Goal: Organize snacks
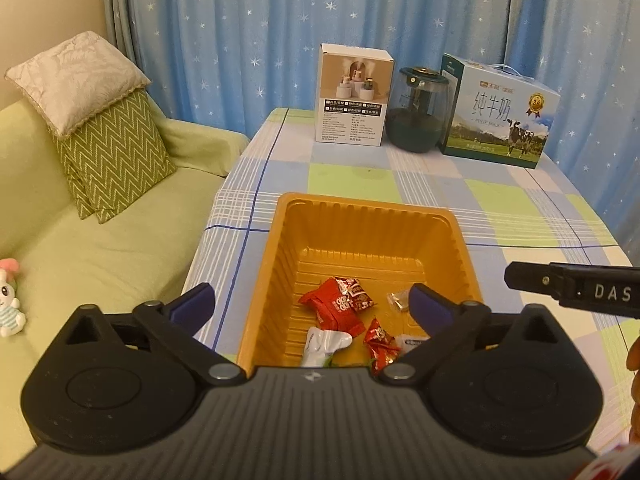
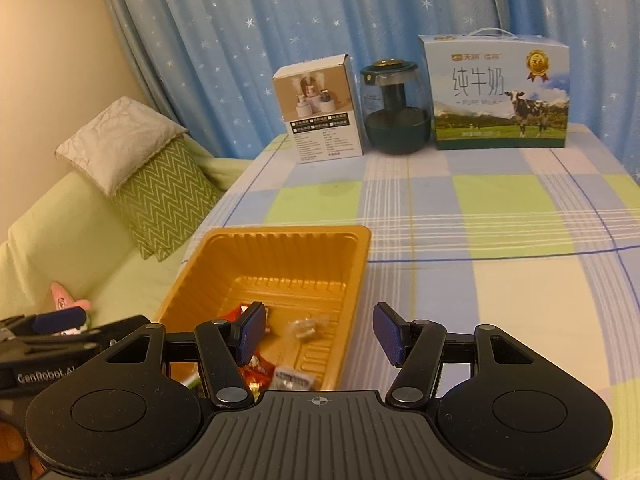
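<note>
Along the table's (image 2: 500, 220) far edge stand a white box (image 1: 352, 96), a dark glass jar (image 1: 418, 110) and a milk carton (image 1: 500, 114). The orange tray (image 1: 280, 264) near the left edge holds wrapped snacks (image 1: 336, 300), just beneath the wide-open, empty left gripper (image 1: 312, 300). The right gripper (image 2: 320, 332), half open and empty, hovers over the tray's right rim.

orange tray (image 1: 360, 216), red snack packets (image 1: 336, 298), starry blue curtain (image 1: 240, 40)
</note>
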